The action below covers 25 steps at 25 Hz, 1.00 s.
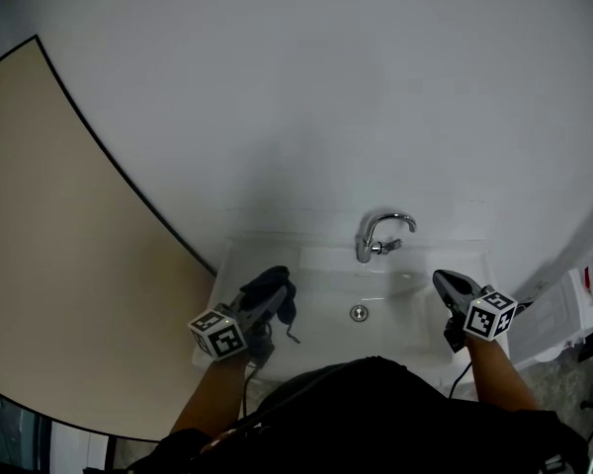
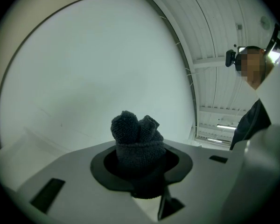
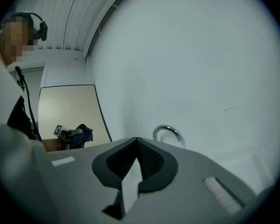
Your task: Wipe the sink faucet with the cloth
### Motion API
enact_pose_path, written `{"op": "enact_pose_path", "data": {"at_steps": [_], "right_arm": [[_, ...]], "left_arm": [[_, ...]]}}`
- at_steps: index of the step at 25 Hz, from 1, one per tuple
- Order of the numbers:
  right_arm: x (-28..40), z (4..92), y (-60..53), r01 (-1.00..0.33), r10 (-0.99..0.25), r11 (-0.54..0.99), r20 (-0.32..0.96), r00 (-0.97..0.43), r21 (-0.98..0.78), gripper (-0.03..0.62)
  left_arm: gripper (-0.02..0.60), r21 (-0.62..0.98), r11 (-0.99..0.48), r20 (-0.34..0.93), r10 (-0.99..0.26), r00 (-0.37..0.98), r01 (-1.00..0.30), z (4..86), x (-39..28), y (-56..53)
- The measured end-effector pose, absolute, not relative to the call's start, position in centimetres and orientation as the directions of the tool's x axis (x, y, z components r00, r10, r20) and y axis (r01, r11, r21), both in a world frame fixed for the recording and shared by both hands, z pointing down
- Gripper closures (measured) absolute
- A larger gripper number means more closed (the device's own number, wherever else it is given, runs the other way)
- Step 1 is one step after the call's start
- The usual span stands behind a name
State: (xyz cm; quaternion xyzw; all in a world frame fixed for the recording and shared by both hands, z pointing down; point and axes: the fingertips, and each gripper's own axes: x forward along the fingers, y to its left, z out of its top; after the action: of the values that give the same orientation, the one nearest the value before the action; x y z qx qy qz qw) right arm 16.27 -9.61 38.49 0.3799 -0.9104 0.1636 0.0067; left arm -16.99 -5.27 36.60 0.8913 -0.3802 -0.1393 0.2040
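A chrome faucet (image 1: 380,235) with a curved spout stands at the back of a white sink (image 1: 405,309); its arch also shows in the right gripper view (image 3: 168,132). My left gripper (image 1: 270,299) is shut on a dark blue-grey cloth (image 1: 275,292), held above the sink's left rim; the bunched cloth (image 2: 137,141) fills the space between its jaws. My right gripper (image 1: 445,286) hangs over the sink's right rim, shut with nothing in it, the pads meeting. The faucet sits between and beyond both grippers, touched by neither.
A white wall (image 1: 326,97) rises behind the sink. A beige panel (image 1: 69,245) with a dark curved edge stands to the left. White objects (image 1: 573,304) lie at the far right. The drain (image 1: 358,313) sits mid-basin.
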Motion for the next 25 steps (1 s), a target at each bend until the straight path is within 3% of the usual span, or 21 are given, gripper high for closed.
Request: {"op": "enact_pose_path", "data": {"at_steps": [8, 25], "right_arm": [[18.5, 35.6, -9.4, -0.712, -0.726, 0.643, 0.072, -0.684, -0.283, 0.592], [18.6, 39.2, -8.5, -0.739, -0.727, 0.616, 0.166, -0.667, -0.272, 0.594]], "left_arm": [[0.463, 0.453, -0.659, -0.082, -0.701, 0.708, -0.6, 36.1, -15.1, -6.0], [0.463, 0.466, -0.676, -0.037, -0.659, 0.751, -0.571, 37.4, -13.1, -6.2]]}}
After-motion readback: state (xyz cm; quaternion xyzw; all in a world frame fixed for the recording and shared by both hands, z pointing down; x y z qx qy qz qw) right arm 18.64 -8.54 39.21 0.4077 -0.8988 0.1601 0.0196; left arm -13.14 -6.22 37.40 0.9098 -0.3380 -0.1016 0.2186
